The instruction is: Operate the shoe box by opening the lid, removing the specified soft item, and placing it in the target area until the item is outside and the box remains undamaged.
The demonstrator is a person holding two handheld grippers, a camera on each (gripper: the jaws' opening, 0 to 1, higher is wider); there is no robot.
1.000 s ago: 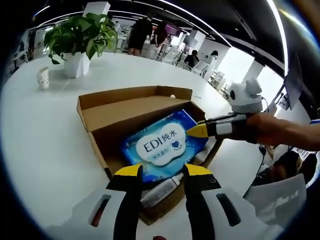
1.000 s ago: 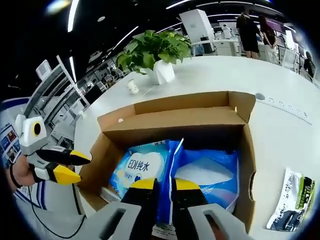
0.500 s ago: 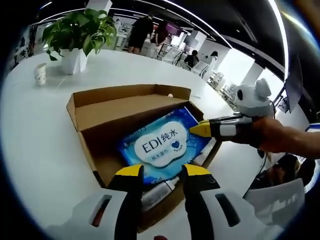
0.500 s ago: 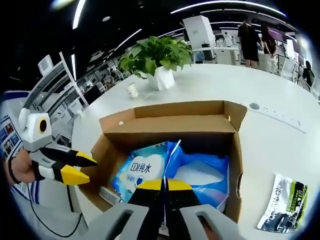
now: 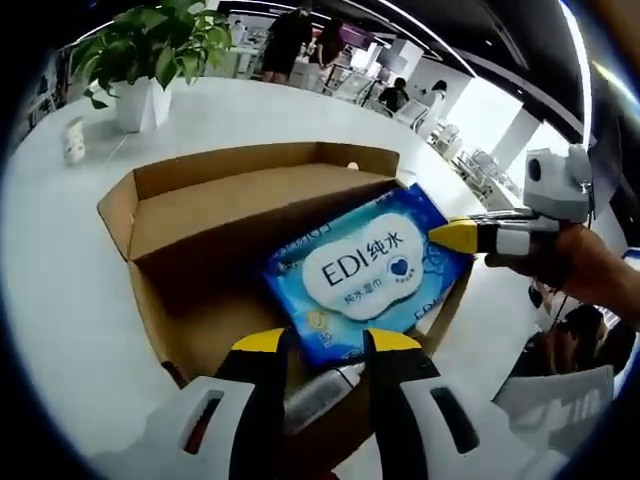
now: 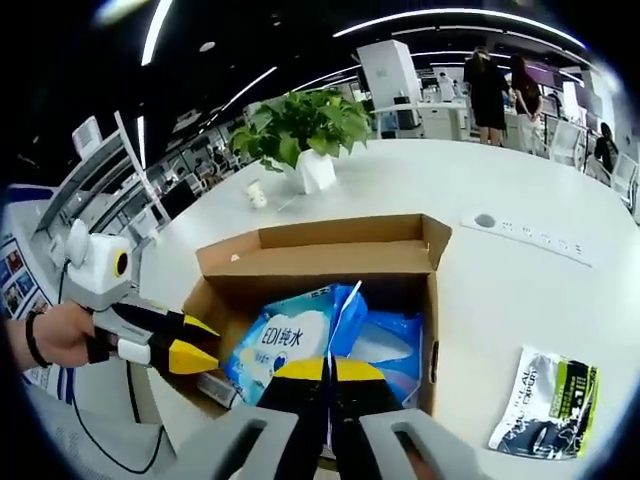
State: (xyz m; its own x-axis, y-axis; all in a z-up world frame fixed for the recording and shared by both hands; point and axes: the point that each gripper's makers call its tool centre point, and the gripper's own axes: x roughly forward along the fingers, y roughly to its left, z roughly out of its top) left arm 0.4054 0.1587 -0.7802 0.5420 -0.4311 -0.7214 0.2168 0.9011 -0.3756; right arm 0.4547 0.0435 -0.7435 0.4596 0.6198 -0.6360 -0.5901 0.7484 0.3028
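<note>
The brown cardboard shoe box (image 5: pixel 215 215) stands open on the white table, its flaps up. A blue wipes pack (image 5: pixel 365 272) marked EDI lies tilted in it, its right end raised over the box wall. My right gripper (image 5: pixel 455 237) pinches that end. In the right gripper view my right gripper (image 6: pixel 328 368) is shut on the wipes pack's (image 6: pixel 285 340) raised blue edge, above the box (image 6: pixel 330 235). My left gripper (image 5: pixel 325 342) hovers open over the box's near wall, holding nothing. It comes into the right gripper view as the left gripper (image 6: pixel 195 342), jaws apart beside the box.
A silver tube (image 5: pixel 320 383) lies in the box under the pack. A potted plant (image 5: pixel 150 50) and a paper cup (image 5: pixel 72 140) stand far back. A printed packet (image 6: pixel 545 405) lies on the table right of the box. People stand in the background.
My right gripper has closed fully on the pack's edge and drawn back and up, lifting that end toward the box's right wall. The left gripper stayed open near the box's front.
</note>
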